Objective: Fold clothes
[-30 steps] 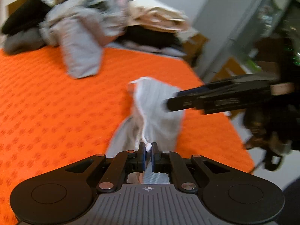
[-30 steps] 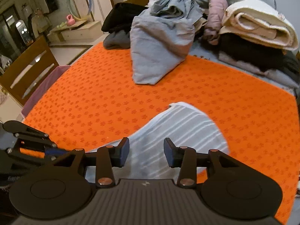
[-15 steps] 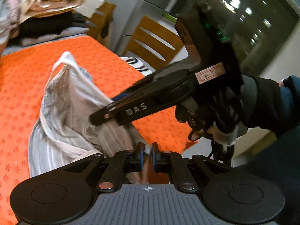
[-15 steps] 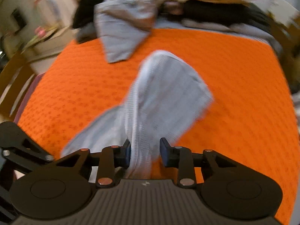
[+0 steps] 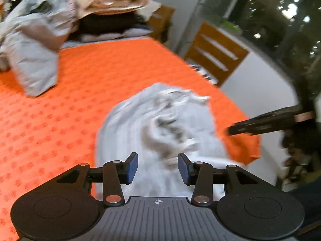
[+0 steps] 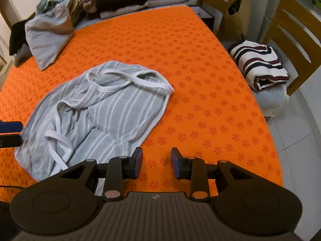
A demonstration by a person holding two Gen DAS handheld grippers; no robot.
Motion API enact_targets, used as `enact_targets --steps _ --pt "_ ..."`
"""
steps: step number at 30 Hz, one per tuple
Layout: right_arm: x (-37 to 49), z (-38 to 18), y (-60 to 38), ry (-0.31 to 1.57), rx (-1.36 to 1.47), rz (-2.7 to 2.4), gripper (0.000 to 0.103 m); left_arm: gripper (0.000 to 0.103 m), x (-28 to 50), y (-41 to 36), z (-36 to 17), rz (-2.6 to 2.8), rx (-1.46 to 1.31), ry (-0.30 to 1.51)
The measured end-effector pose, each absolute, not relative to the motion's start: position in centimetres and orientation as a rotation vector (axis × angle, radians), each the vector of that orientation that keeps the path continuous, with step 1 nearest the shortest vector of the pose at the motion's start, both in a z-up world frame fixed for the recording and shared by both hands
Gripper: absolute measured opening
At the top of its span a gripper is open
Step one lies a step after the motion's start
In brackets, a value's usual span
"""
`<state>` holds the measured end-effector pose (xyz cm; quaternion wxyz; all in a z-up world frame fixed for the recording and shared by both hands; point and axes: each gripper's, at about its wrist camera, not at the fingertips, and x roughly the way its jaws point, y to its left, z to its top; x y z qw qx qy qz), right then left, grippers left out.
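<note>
Released since a second ago, the grey white-striped ribbed vest (image 6: 96, 110) lies crumpled on the orange patterned bed cover (image 6: 200, 92), just beyond the left hand-held gripper (image 5: 157, 167), whose jaws are opening with nothing pinched. Right hand-held gripper (image 6: 156, 162) hangs apart and empty beside the vest's near edge. Farther off sits a heap of unfolded clothes (image 6: 50, 32).

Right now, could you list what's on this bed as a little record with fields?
surface: orange bedspread
garment in work: grey striped top, crumpled, not folded
left hand-held gripper: jaws opening above the top, gripping nothing
right hand-held gripper: open over bare bedspread, empty
far end: heap of unfolded clothes
off the bed: folded striped garment on a chair
</note>
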<state>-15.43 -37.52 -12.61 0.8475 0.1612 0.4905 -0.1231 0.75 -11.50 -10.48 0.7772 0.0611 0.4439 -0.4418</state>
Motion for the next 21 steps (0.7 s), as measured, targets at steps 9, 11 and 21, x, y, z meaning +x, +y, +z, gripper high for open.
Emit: enact_targets --steps 9,11,21 --pt "-16.7 -12.8 -33.2 1.059 0.306 -0.052 0.042 0.051 -1.1 -11.0 -11.1 -1.084 0.296 0.955" --pt "-17.2 -13.2 -32.5 1.072 0.325 -0.057 0.042 0.055 -2.0 -11.2 -11.0 -1.123 0.333 0.946" --pt "-16.6 -11.1 -29.6 0.965 0.275 -0.041 0.042 0.056 -0.7 -9.1 -12.1 -1.011 0.385 0.920"
